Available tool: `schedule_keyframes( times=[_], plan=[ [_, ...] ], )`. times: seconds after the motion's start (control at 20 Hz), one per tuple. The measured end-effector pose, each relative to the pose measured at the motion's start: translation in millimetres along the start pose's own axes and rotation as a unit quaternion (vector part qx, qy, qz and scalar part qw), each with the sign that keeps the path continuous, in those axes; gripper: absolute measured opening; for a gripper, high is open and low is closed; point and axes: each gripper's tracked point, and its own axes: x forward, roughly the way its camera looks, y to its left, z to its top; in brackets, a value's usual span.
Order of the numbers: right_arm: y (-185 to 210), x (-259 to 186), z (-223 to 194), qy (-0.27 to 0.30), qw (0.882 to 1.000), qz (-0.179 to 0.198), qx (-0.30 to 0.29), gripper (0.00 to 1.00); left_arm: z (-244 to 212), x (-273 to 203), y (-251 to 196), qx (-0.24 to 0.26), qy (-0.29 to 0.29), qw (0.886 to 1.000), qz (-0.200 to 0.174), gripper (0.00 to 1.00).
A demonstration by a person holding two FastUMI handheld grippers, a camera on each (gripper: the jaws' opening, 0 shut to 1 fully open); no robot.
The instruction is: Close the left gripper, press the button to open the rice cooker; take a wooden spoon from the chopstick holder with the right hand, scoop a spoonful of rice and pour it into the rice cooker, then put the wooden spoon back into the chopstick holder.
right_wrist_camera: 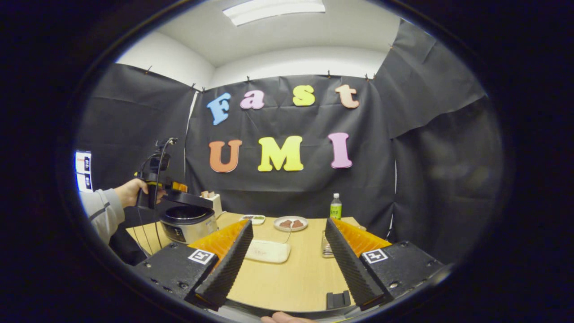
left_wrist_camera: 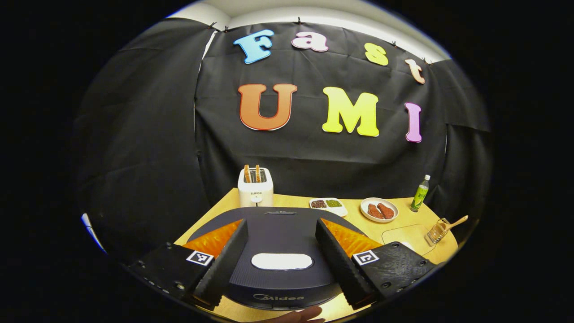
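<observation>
The dark rice cooker (left_wrist_camera: 280, 233) lies just under my left gripper (left_wrist_camera: 281, 229), its white oblong button (left_wrist_camera: 281, 261) between the wide-apart fingers. In the right gripper view a hand holds that gripper over the cooker (right_wrist_camera: 188, 222), whose lid looks tilted up at the front above a silver rim. A clear chopstick holder (left_wrist_camera: 436, 232) with a wooden spoon (left_wrist_camera: 457, 221) stands at the table's right edge. The holder (right_wrist_camera: 326, 246) sits partly behind one finger of my right gripper (right_wrist_camera: 289, 229), which is open and holds nothing. A white oblong dish (right_wrist_camera: 267, 251) rests between them on the table.
Along the back of the wooden table (right_wrist_camera: 291, 278) stand a white toaster (left_wrist_camera: 255, 187) with two slices, a two-part dish (left_wrist_camera: 328, 205), a plate of brown pieces (left_wrist_camera: 379, 210) and a green bottle (left_wrist_camera: 420, 194). A sleeve (right_wrist_camera: 101, 213) shows at far left.
</observation>
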Motion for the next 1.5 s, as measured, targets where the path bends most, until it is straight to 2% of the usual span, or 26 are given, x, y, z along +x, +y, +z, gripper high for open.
schedule_keyframes(
  times=[0.15, 0.4, 0.55, 0.6, 0.65, 0.7, 0.75, 1.0, 1.25, 1.5],
  plan=[
    [6.2, -1.2, 2.6, 0.001, 1.000, 0.000, -0.002, 1.00, -15.1, -0.5, 0.3, 0.010, -0.011, 1.000, 0.003, 0.97],
    [12.8, -6.0, 3.7, -0.001, 1.000, 0.002, -0.009, 1.00, -26.4, -2.8, -0.8, -0.022, -0.022, 1.000, 0.002, 0.98],
    [13.9, -6.7, 2.7, 0.002, 1.000, 0.002, -0.010, 1.00, -48.7, 3.7, -0.5, -0.003, -0.009, 1.000, -0.003, 1.00],
    [14.1, -6.7, 3.1, 0.002, 1.000, 0.002, -0.010, 1.00, -56.1, 3.6, -0.4, 0.011, -0.005, 1.000, 0.001, 0.98],
    [15.2, -5.9, 2.3, 0.003, 1.000, 0.003, -0.009, 1.00, -48.8, 3.3, 0.5, 0.020, -0.032, 0.999, 0.004, 0.98],
    [15.9, -4.9, 1.7, 0.004, 1.000, 0.003, -0.008, 1.00, -50.7, 2.4, 2.7, 0.011, -0.025, 1.000, 0.006, 0.92],
    [16.7, -2.8, -0.5, 0.006, 1.000, 0.004, -0.007, 1.00, -44.9, 1.5, 3.3, 0.004, -0.042, 0.999, 0.005, 0.98],
    [22.7, 1.3, -9.8, 0.021, 1.000, 0.012, -0.006, 1.00, -50.4, 4.4, 1.8, 0.011, -0.066, 0.998, 0.004, 0.98],
    [31.1, 0.2, -8.1, 0.018, 1.000, 0.020, -0.007, 1.00, -53.5, 8.2, 2.5, 0.020, -0.082, 0.996, 0.026, 0.98],
    [30.3, 2.9, -10.8, 0.022, 1.000, 0.020, -0.005, 1.00, -48.3, 8.6, 2.8, 0.020, -0.094, 0.995, 0.030, 0.97]
  ],
)
